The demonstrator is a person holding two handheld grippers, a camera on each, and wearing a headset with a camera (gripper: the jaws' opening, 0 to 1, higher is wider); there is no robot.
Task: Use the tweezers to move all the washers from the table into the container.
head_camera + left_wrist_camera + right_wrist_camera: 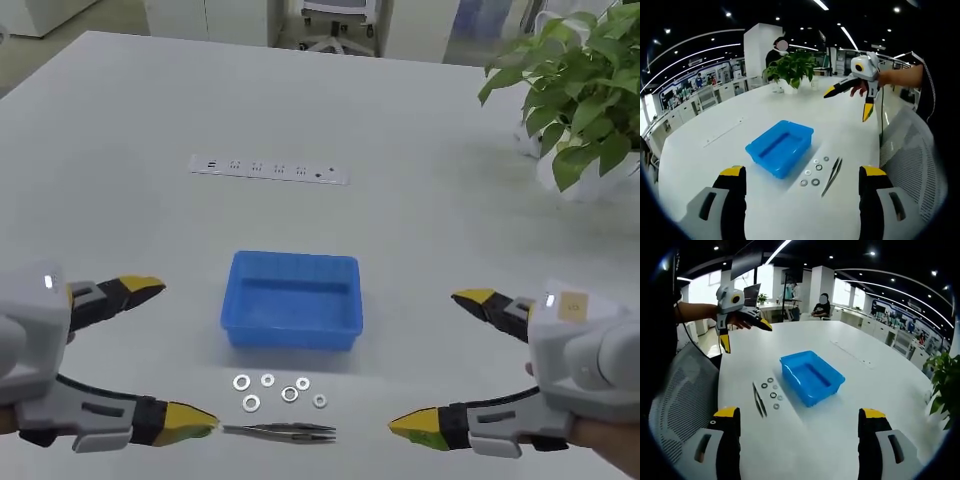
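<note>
A blue container (292,300) (780,146) (812,376) sits mid-table, nothing in it. Several small silver washers (272,391) (814,171) (772,389) lie in a loose cluster just in front of it. Metal tweezers (279,431) (832,175) (759,399) lie flat on the table, nearer to me than the washers. My left gripper (155,355) (802,182) (744,335) hovers open at the left of the tweezers. On the other side, my right gripper (445,362) (796,421) (849,103) is open too. Neither holds anything.
A white power strip (270,169) lies beyond the container. A potted plant (575,95) stands at the table's far right. The white table (120,120) has bare surface all round. A mesh chair (915,155) stands at the near edge. People sit in the office background.
</note>
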